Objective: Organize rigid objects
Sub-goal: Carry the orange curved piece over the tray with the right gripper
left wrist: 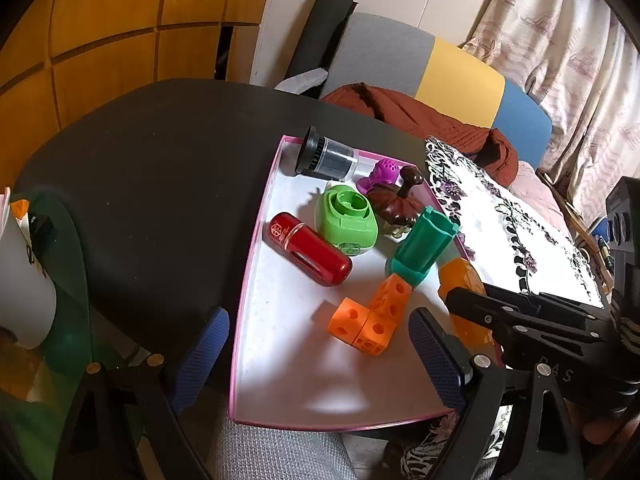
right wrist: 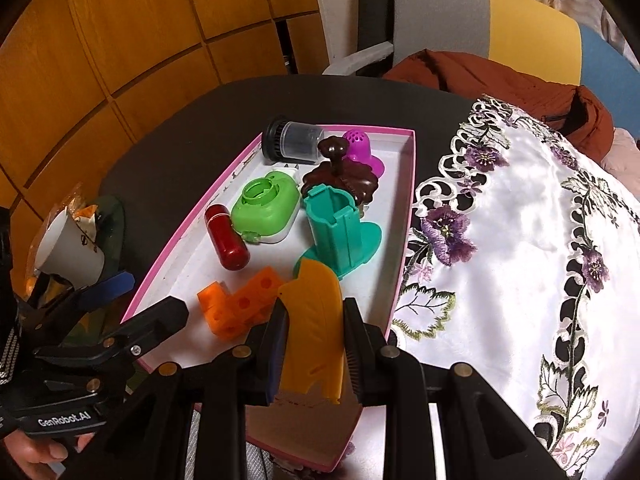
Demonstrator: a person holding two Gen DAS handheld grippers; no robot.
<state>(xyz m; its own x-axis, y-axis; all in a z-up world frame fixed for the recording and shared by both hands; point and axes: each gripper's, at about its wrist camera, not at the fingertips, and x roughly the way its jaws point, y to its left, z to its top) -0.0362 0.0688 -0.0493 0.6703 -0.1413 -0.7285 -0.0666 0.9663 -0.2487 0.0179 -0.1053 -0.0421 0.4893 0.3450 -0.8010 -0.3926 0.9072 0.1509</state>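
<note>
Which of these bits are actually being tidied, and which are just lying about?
Being tidied: pink tray, yellow piece in the right hand-held gripper, orange cubes, red capsule, teal holder.
Lying about: paper cup, embroidered cloth, brown jacket.

wood panelling (left wrist: 100, 32) is filling the 10 o'clock side. a chair (left wrist: 460, 72) in grey, yellow and blue is standing at 1 o'clock behind the dark table (left wrist: 160, 168), a rust blanket (left wrist: 420, 116) is lying on it, and a pale curtain (left wrist: 568, 40) is hanging at 2 o'clock.
</note>
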